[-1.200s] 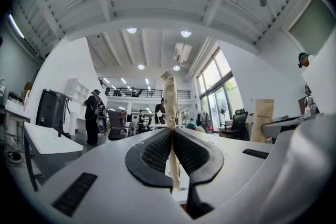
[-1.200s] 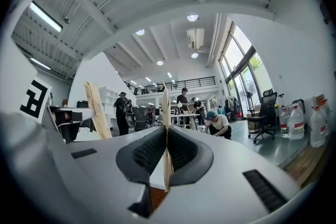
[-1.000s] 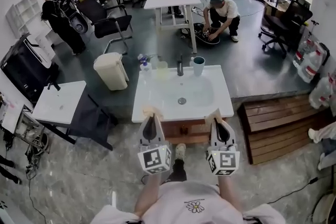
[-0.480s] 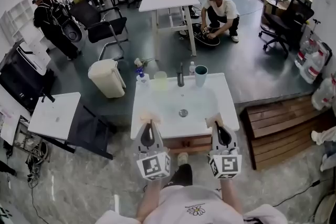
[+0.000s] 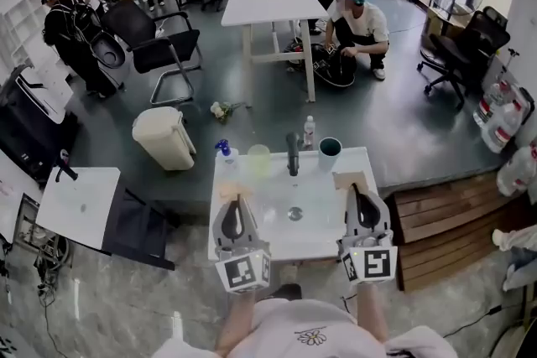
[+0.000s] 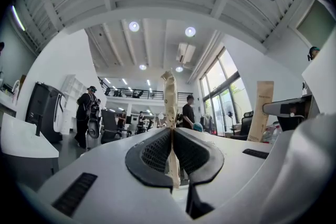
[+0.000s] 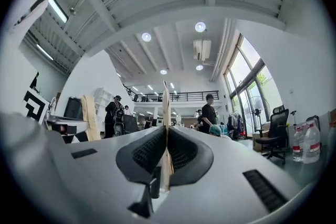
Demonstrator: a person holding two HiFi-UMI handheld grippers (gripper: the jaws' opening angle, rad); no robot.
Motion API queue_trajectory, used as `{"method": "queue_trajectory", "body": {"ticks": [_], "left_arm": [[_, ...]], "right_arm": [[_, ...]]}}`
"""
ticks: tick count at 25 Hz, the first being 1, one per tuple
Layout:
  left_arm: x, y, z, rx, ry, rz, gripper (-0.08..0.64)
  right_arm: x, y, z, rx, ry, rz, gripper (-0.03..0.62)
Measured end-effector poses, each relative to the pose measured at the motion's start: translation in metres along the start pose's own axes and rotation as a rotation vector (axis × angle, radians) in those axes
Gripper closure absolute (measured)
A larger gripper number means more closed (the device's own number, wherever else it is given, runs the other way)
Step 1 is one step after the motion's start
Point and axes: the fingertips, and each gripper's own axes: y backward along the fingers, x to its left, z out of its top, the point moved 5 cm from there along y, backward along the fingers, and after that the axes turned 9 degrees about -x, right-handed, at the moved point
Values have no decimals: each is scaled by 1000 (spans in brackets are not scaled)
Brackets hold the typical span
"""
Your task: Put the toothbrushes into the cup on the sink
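A white sink (image 5: 252, 243) lies below me, with a dark teal cup (image 5: 330, 149) at its back right beside the faucet (image 5: 293, 153). My left gripper (image 5: 237, 202) hovers over the sink's front left. It is shut on a toothbrush in a tan paper wrap (image 5: 234, 190), which stands upright between the jaws (image 6: 169, 93). My right gripper (image 5: 356, 191) is over the sink's right rim, shut on a second wrapped toothbrush (image 5: 347, 179) that also stands upright (image 7: 166, 105). Both grippers point out and upward, so neither gripper view shows the cup.
A pale yellow cup (image 5: 258, 157) and a blue-pump soap bottle (image 5: 225, 152) stand at the sink's back left. A small bottle (image 5: 310, 131) stands behind the faucet. A bin (image 5: 163, 136) is at the far left, wooden steps (image 5: 436, 222) at the right, and several people are beyond.
I have come closer to the sink: both grippers, earlier at its front edge, are now over its basin and right rim. Each still grips its wrapped toothbrush.
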Motion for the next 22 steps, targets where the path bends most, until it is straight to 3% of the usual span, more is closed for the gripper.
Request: {"method": "queue_trajectory", "body": {"ticks": [4,9,14,22], "left_arm": [[8,-44,-2,-20,-15,-15,534],[-3,-84,-8,19,8,-28,534],[-10,-92,-11,1,-27,25,534],[-20,-96,-12,30,-15,51,534]], "right_arm": [[-8,-47,-3,-29,-11,8,577],[-31,-82,-14,-69,-34,-21,577],[-50,-97,-21,-93,-43,24,577],[-61,-115,-21,-120,-67,58,577]]}}
